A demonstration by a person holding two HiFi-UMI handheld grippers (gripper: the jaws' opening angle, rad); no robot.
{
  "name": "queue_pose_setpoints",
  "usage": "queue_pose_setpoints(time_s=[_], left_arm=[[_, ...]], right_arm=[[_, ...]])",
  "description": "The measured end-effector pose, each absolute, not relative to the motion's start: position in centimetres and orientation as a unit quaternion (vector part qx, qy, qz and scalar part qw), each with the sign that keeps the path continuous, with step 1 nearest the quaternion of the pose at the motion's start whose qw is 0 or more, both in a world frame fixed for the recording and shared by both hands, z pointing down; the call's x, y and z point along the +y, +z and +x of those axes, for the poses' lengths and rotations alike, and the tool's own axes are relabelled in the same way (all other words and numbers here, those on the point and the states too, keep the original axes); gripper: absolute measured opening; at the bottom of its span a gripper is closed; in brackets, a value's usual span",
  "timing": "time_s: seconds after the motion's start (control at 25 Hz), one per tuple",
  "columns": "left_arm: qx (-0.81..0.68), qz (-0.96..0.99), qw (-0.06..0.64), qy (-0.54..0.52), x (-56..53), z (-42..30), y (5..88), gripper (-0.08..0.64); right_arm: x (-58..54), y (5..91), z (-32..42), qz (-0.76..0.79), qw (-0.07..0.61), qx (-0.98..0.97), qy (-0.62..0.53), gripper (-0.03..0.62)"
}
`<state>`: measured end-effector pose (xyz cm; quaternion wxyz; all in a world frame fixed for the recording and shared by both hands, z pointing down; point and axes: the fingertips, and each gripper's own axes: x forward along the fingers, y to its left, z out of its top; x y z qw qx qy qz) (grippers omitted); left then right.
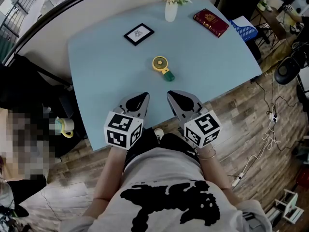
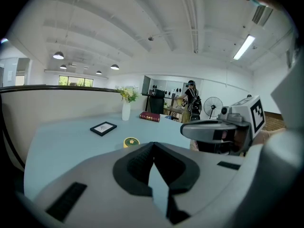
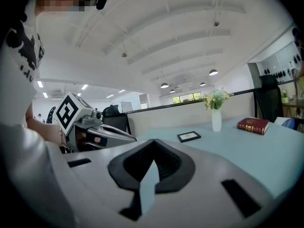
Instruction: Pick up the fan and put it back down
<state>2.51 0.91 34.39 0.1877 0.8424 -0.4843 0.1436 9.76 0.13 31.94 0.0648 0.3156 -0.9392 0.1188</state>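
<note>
While both grippers hang clenched and empty at the near edge of the table (image 1: 96,81), the fan (image 1: 161,66) lies flat on it just ahead of them, untouched. The left gripper (image 1: 141,99) sits on the near side of the fan and slightly to its left, and the right gripper (image 1: 174,98) is on the near side and slightly to its right. Each has its jaws pressed together with nothing between them.

Judging by this, no part of the lift is under way. Either the reach, grasp, raise and set-down are all still to come, or the fan already rests back in place. The pictures alone cannot tell which.

The tabletop is pale blue, smooth and mostly bare. Beyond the fan and to its left lies a small black picture frame (image 1: 138,34). Farther off to its right is a dark red book (image 1: 211,22). Straight past the fan, at the far edge, stands a white vase (image 1: 171,9) of flowers.

Right of the fan, off the table, a wooden floor (image 1: 241,120) carries loose cables. Behind everything runs a low partition under a white ceiling with hanging lamps.
</note>
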Motion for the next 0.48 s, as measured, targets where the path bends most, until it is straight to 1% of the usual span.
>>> queue_pose_setpoints(time_s=[0.48], left_arm=[[-0.488, 0.839, 0.194, 0.143, -0.2, 2.4, 35.1, 0.011]], right_arm=[[-1.3, 32.2, 10.4, 0.325, 0.069, -0.936, 0.119, 0.003]])
